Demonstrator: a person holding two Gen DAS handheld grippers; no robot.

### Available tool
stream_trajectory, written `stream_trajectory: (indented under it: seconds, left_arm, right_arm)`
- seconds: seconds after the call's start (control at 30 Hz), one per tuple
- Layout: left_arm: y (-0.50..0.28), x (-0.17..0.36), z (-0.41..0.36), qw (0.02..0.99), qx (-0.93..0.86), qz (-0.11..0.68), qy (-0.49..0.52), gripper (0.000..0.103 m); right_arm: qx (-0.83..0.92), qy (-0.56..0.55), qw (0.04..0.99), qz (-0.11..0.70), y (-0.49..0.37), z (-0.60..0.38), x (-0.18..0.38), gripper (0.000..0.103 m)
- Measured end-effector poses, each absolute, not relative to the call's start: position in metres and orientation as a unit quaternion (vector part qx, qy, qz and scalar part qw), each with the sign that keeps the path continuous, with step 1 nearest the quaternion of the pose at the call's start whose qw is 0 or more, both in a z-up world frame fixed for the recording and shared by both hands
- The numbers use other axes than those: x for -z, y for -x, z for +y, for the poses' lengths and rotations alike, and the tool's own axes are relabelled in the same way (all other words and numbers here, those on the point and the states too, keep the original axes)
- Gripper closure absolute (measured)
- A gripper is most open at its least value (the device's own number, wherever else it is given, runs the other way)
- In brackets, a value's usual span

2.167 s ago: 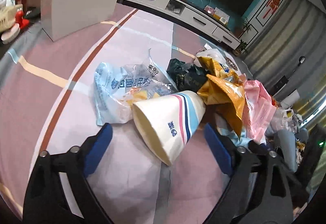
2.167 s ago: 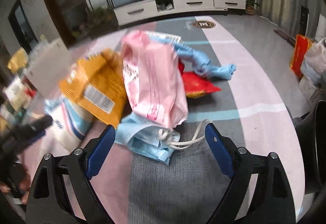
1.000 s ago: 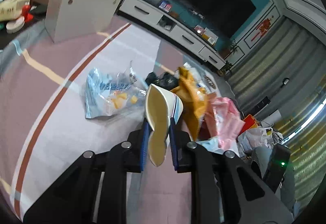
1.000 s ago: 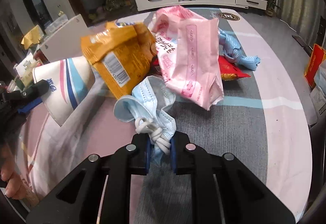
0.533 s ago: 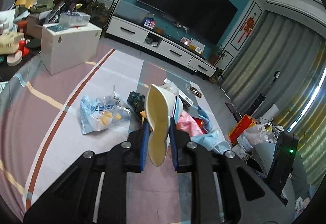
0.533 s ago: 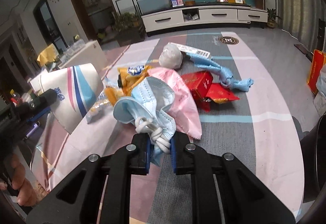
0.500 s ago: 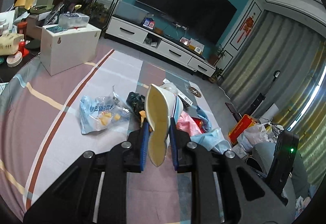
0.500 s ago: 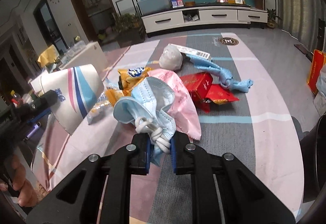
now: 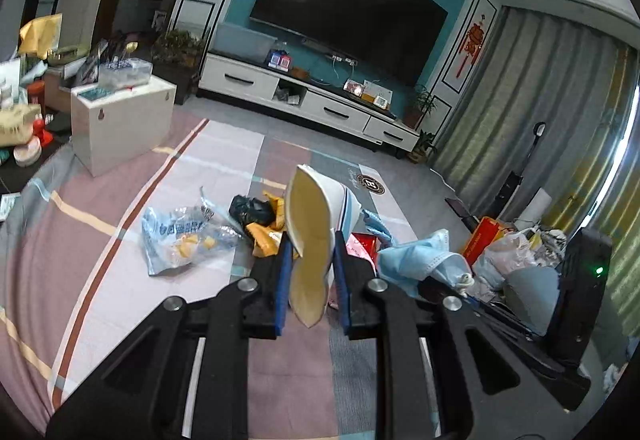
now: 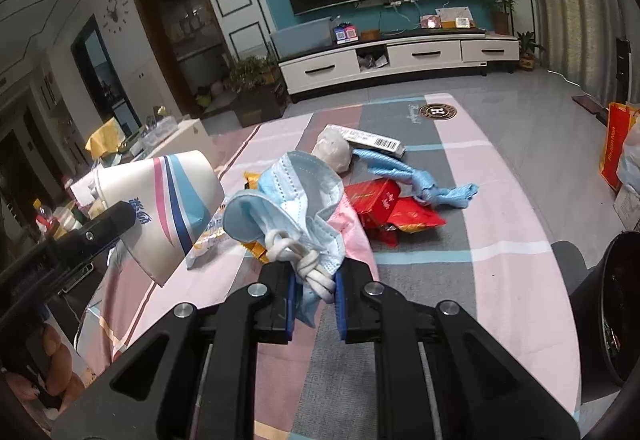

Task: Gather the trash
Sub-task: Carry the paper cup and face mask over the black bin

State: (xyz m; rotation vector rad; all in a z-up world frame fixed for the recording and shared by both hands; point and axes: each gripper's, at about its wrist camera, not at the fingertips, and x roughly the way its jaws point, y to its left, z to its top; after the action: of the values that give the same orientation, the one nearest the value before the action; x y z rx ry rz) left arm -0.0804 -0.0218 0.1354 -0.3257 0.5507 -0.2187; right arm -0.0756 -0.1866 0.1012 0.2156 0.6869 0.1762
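A: Left gripper [image 9: 310, 272] is clamped on the paper cup [image 9: 310, 240], both blue pads pinching it flat, so the rim is a narrow oval facing the camera.

B: And from the right wrist view that same cup [image 10: 160, 208] hangs clear above the left edge of the striped cloth [image 10: 500, 280], pink and blue stripes showing, the left gripper's black finger [image 10: 104, 228] across it.

A: Right gripper [image 10: 314, 294] is closed on a blue face mask [image 10: 288, 200], its white ear loops bunched right between the pads. The mask is lifted off the cloth.

B: Down on the cloth, the rest of the trash sits near the middle: a red packet [image 10: 388, 208], a twisted blue glove [image 10: 416, 176], a grey crumpled wad [image 10: 332, 152] touching a flat barcoded box [image 10: 372, 138].

A: Left wrist view adds a clear blue-printed bag [image 9: 180, 236] lying by the brown stripe, a black crumpled bag [image 9: 250, 208] and a yellow wrapper [image 9: 264, 240] just beside it.

B: Pink wrapper [image 10: 352, 236] is partly hidden behind the mask.
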Motion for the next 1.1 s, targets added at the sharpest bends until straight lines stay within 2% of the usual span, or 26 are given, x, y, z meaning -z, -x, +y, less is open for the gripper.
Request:
stream_trajectory:
  seconds: [0.7, 1.1]
  left_arm:
    - [0.092, -0.156, -0.094, 0.954, 0.106, 0.258, 0.109, 0.082]
    - [0.09, -0.156, -0.16, 0.949, 0.149, 0.27, 0.064, 0.082]
  right_arm:
    - [-0.072, -0.143, 0.945, 0.284, 0.105, -0.231, -0.128, 0.087]
    - [-0.017, -0.187, 0.948, 0.258, 0.123, -0.276, -0.13, 0.087]
